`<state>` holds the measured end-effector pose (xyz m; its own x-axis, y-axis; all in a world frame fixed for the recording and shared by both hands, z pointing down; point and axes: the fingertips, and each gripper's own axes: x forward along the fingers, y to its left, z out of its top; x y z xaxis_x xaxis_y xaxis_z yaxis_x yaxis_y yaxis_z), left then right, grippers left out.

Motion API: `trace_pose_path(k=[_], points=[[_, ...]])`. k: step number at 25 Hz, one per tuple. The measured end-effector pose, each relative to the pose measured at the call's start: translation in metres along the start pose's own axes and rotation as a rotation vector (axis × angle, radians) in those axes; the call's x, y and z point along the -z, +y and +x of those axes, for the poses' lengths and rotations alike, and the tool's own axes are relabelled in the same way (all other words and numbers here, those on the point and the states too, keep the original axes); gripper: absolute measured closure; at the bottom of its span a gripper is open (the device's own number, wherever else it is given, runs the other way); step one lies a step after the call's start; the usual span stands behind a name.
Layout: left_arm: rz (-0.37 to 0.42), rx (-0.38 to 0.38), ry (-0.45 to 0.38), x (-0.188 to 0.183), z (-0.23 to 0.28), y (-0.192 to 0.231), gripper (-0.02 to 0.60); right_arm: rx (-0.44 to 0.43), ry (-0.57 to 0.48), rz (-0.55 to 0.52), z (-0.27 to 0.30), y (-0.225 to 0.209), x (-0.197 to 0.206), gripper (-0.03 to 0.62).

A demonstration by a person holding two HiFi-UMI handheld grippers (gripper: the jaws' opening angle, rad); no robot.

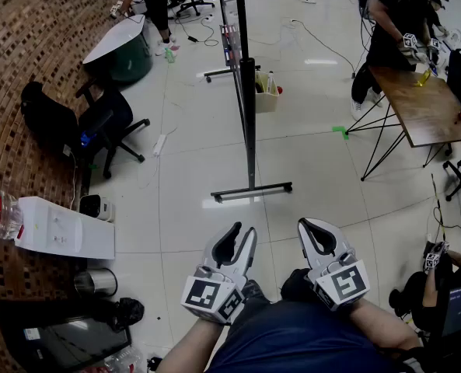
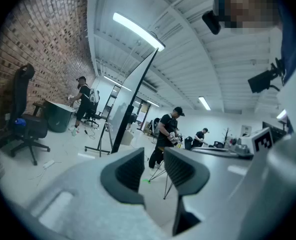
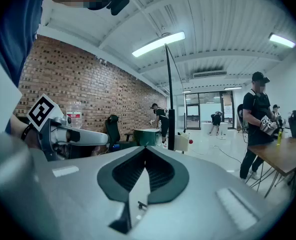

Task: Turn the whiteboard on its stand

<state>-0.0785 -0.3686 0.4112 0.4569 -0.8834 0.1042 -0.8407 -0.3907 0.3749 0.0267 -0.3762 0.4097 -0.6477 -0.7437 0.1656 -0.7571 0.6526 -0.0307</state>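
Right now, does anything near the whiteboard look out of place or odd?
Nothing looks spilled or damaged. The whiteboard stands upright, seen edge-on. Only a white power strip lies loose on the floor left of its stand, with a thin cable trailing.

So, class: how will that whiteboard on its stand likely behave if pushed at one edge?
The whiteboard probably stays stiff, being a thin flat panel. Tall on a narrow foot, it may wobble or tip. On the glossy floor, it could slide.
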Motion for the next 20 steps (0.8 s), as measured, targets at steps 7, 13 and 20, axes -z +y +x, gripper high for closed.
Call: trace_pose_path(k=[7,13,20], points=[[0.024,-0.036,-0.011,-0.019,0.045,0.031,0.456,-0.004,-0.067,0.022,0.05,-0.036,-0.011,0.591],[0.087,-0.08,-0.03,-0.053,0.102,0.041,0.456,-0.041,-0.106,0.031,0.101,-0.091,-0.026,0.591],[0.153,-0.127,-0.091,-0.094,0.159,0.065,0.434,-0.14,-0.114,0.031,0.161,-0.127,-0.052,0.554]])
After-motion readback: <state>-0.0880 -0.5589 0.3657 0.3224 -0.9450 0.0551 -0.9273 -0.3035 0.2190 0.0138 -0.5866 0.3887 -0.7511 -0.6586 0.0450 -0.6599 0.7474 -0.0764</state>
